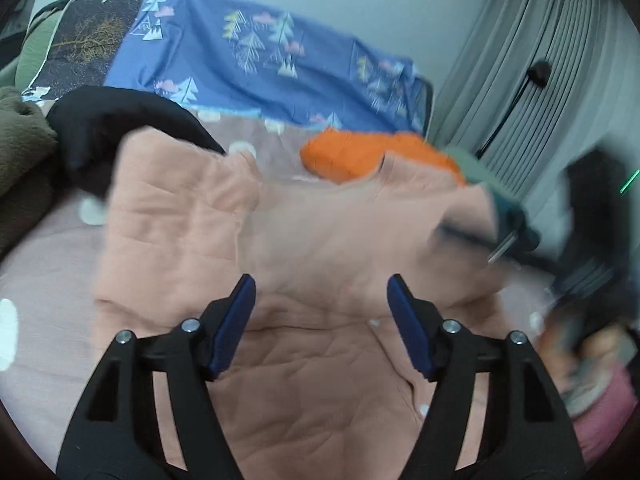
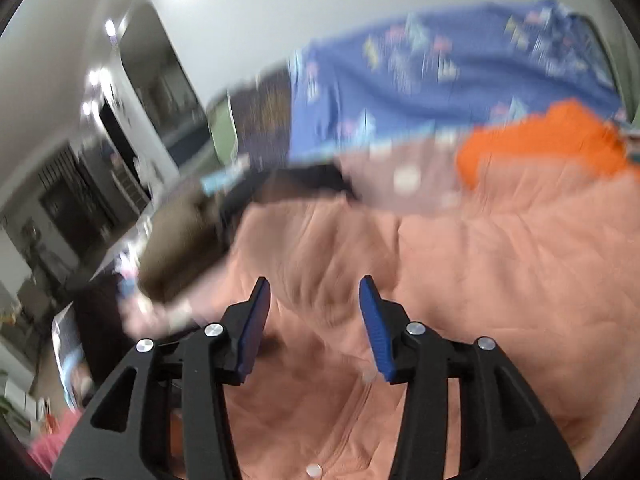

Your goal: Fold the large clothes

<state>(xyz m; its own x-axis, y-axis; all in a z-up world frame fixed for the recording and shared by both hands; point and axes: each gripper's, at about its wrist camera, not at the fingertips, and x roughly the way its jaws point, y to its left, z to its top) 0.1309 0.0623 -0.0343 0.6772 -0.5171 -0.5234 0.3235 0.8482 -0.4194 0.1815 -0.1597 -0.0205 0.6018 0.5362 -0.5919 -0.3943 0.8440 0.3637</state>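
Bed [image 1: 44,248], pink sheet with pale spots, is seen filling both views; a blue tree-print cover [image 1: 248,52] is bunched along the far side. Peach quilted garment [image 1: 304,232] is spread across the middle of the bed, collar toward the far side, wrinkled, one side apparently laid over the body; no neat fold is made out. Buttons are noted near its front edge in the right wrist view. Other clothes lie beyond it: orange piece [image 1: 352,156] far right, touching the collar; black piece [image 1: 104,128] and olive piece [image 1: 20,136] far left, unfolded.

Left gripper [image 1: 321,300]: jaws apart, nothing between the pads, held above the garment. Right gripper [image 2: 314,304]: jaws partly apart, empty, also above it; view heavily blurred.

Progress judged early: garment flattened at best, main folds outstanding, other pieces untouched.
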